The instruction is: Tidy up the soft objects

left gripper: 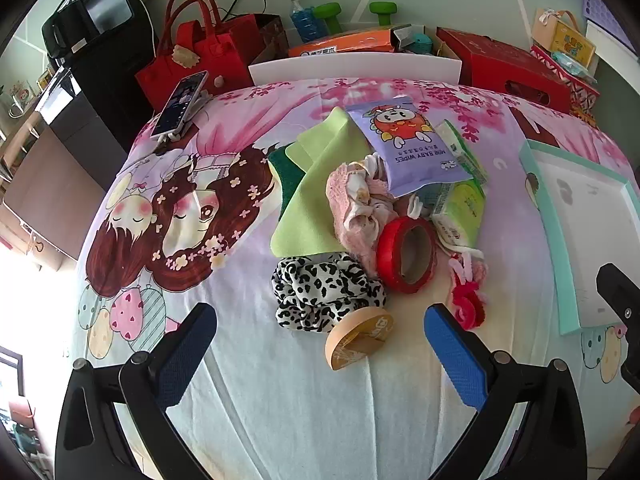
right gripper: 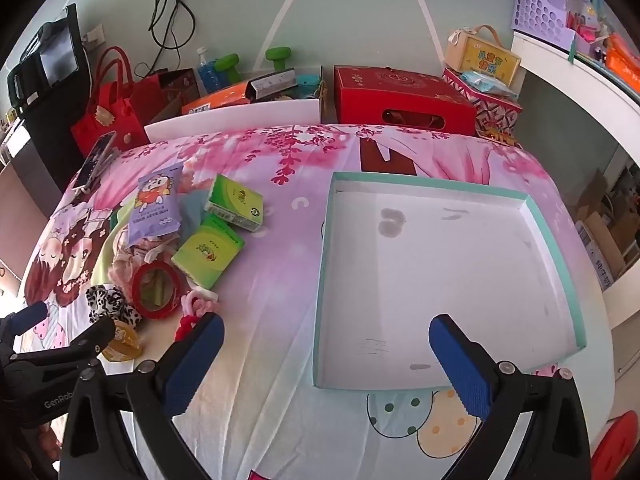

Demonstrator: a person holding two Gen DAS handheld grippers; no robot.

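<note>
A pile of soft things lies on the cartoon bedsheet: a leopard-print scrunchie (left gripper: 326, 294), a pink lacy cloth (left gripper: 356, 204), a light green cloth (left gripper: 316, 176), a purple baby-wipes pack (left gripper: 412, 144), green tissue packs (right gripper: 208, 254) and a pink-and-red yarn piece (left gripper: 468, 292). A red tape roll (left gripper: 408, 254) and a tan tape roll (left gripper: 356, 338) sit among them. My left gripper (left gripper: 320, 356) hovers open just short of the scrunchie, holding nothing. My right gripper (right gripper: 326, 364) is open over the near edge of the shallow teal-rimmed box (right gripper: 324, 280), whose white inside holds nothing.
A phone (left gripper: 180, 104) on a stand sits at the sheet's far left corner. Behind the surface stand red bags (left gripper: 200, 56), a red carton (right gripper: 400, 96), green dumbbells (left gripper: 384, 10) and a bottle (left gripper: 300, 16). Bare sheet lies between the pile and the box.
</note>
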